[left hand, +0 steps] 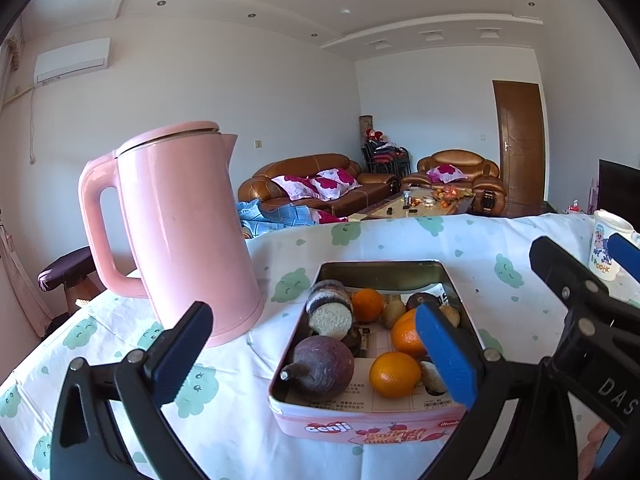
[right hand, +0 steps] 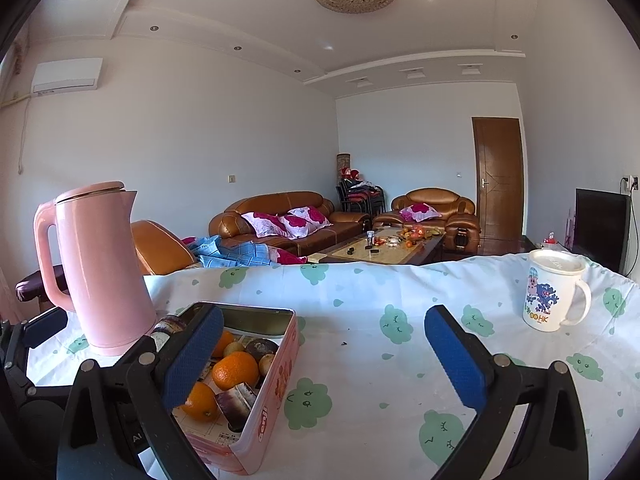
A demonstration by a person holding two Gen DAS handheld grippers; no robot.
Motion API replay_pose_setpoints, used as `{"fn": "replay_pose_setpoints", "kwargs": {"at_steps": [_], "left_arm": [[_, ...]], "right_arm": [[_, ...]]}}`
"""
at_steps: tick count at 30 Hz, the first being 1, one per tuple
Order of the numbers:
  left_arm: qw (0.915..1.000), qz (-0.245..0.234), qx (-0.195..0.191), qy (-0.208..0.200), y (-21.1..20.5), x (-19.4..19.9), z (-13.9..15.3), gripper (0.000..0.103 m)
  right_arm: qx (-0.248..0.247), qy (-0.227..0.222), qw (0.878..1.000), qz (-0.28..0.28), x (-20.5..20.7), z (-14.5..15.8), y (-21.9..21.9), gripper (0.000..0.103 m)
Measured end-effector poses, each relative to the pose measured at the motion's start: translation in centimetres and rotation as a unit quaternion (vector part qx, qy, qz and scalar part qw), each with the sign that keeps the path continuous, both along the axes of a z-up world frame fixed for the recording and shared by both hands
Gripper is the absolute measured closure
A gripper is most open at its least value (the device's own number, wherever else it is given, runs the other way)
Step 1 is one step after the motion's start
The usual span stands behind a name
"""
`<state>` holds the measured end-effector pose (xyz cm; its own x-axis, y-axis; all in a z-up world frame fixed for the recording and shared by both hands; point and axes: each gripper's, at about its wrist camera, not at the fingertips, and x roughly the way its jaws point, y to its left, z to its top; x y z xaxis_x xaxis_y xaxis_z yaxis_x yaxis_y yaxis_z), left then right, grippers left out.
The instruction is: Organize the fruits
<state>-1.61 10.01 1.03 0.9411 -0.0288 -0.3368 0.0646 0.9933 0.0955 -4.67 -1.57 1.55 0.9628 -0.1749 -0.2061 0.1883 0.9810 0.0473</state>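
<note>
Fruit sits gathered in the pink tin (left hand: 372,416), oranges (left hand: 394,374) beside darker pieces, which suits sorting. We hold the left gripper (left hand: 320,352) and right gripper (right hand: 324,356) spread wide, gripping nothing. Kettle (left hand: 180,232) and mug (right hand: 550,292) share the cloud-print tablecloth (right hand: 400,360); sofas (right hand: 288,220) stand behind.

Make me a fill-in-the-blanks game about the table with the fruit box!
1. The kettle standing beside the tin box is coloured ____.
2. The round orange-coloured fruits in the tin are ____.
3. The white mug has a ____ resting on top.
4. Both the left gripper and the right gripper are ____ and hold nothing.

Missing words: pink; oranges; lid; open
</note>
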Motion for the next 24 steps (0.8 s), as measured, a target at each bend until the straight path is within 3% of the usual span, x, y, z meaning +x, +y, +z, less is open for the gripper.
{"fn": "replay_pose_setpoints", "kwargs": {"at_steps": [24], "left_arm": [[1.0, 0.003, -0.003, 0.006, 0.16, 0.07, -0.11, 0.0]], "right_arm": [[0.007, 0.003, 1.0, -0.003, -0.05, -0.06, -0.42, 0.001]]}}
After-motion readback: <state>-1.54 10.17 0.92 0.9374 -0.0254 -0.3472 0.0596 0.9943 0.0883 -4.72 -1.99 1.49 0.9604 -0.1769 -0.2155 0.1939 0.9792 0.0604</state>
